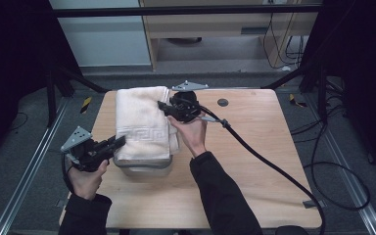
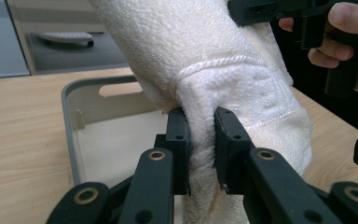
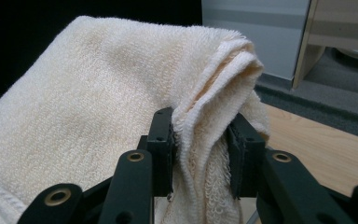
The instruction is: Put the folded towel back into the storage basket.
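A light wooden table point(image 1: 254, 161) stands on a grey carpeted floor point(image 1: 27, 147), flanked by metal floor rails point(image 1: 29, 166). Black curtains point(image 1: 10, 58) enclose both sides. Beyond the table stand a pale wall panel point(image 1: 103, 44) and a light wooden cabinet point(image 1: 210, 24). Black cables point(image 1: 342, 171) lie at right.
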`<state>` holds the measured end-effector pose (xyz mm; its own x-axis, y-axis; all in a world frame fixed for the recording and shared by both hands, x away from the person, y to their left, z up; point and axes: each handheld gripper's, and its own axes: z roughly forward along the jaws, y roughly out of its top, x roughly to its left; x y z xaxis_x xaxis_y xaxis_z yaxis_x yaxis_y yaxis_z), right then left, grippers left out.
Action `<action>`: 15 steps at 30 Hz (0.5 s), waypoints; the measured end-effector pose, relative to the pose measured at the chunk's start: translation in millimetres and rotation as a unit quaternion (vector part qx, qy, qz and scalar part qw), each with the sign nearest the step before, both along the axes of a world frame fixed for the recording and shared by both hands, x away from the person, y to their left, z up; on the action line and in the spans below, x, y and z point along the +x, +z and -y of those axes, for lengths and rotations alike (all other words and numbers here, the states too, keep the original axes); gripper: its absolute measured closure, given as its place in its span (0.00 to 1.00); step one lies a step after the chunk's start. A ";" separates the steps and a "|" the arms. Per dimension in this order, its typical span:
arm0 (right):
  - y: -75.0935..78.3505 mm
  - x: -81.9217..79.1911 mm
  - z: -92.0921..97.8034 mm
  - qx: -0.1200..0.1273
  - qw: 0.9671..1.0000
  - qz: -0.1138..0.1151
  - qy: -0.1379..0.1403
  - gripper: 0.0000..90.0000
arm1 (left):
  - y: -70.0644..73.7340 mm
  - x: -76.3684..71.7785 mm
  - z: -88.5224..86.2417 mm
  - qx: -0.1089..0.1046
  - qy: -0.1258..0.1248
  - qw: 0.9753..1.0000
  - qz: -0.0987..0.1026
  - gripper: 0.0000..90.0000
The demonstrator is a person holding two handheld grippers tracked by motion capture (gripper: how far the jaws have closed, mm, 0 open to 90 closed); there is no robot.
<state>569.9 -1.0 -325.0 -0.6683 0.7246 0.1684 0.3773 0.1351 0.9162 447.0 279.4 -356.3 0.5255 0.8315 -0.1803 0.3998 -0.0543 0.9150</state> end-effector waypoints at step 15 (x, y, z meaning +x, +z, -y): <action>-51.1 24.1 -21.1 -0.010 0.999 -0.035 -0.011 0.74 | -35.8 26.7 -13.0 0.024 0.021 0.998 -0.057 0.85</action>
